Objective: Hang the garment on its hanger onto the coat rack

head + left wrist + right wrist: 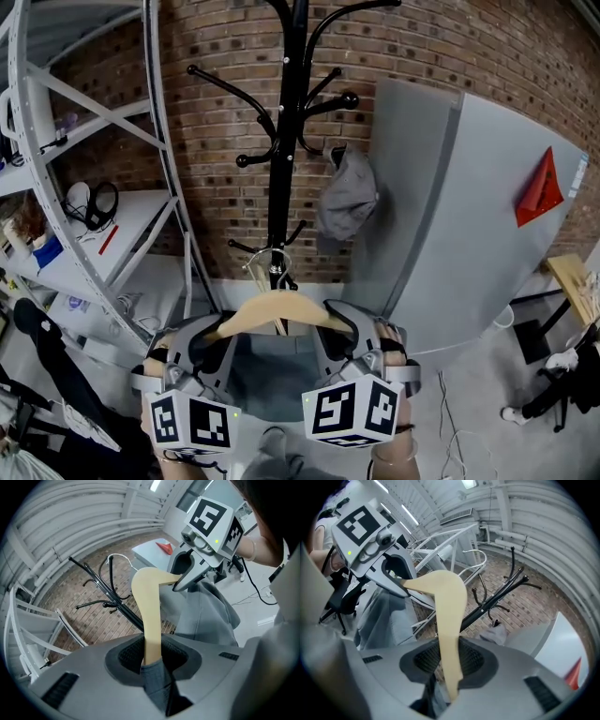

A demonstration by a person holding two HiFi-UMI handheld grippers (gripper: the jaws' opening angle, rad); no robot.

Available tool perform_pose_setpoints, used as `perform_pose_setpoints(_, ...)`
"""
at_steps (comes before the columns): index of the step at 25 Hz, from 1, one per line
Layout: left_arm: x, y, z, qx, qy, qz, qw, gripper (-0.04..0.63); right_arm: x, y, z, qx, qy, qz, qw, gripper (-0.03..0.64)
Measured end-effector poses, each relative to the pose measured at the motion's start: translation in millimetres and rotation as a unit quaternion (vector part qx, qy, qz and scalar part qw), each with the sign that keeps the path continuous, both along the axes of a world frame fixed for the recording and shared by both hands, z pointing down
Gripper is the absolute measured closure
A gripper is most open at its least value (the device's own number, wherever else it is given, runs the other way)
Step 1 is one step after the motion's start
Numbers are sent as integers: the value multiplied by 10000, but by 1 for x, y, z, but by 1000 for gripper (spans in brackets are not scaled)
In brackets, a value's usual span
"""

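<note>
A light wooden hanger [277, 309] with a metal hook [269, 260] carries a grey garment [270, 375] and hangs level just in front of the black coat rack [292, 141], low on its pole. My left gripper [214, 332] is shut on the hanger's left arm and my right gripper [345, 324] on its right arm. In the left gripper view the wooden arm [150, 620] and grey cloth [157, 681] sit between the pads. In the right gripper view the other arm [447, 620] is clamped the same way.
A grey cap [346, 197] hangs on one of the rack's right pegs. A grey metal shelving unit [84, 187] stands at the left, and a grey panel [469, 216] with a red triangle leans at the right. The brick wall is behind.
</note>
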State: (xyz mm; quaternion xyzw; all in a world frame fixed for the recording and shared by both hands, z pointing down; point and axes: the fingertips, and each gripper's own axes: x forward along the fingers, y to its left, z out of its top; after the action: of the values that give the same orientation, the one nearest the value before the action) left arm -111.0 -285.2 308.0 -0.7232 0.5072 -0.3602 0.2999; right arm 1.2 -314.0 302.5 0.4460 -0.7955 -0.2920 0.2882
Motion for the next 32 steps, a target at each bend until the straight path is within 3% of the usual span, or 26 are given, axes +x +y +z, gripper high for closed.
perform_pose_setpoints(22, -41, -136, -54, 562, -9, 395, 9976, 505, -41, -132, -50, 211, -186, 184, 9994, 518)
perform_pose_setpoints(32, -55, -194, -46, 418, -83, 448, 9981, 505, -53, -186, -42, 47, -175, 324, 9993, 518)
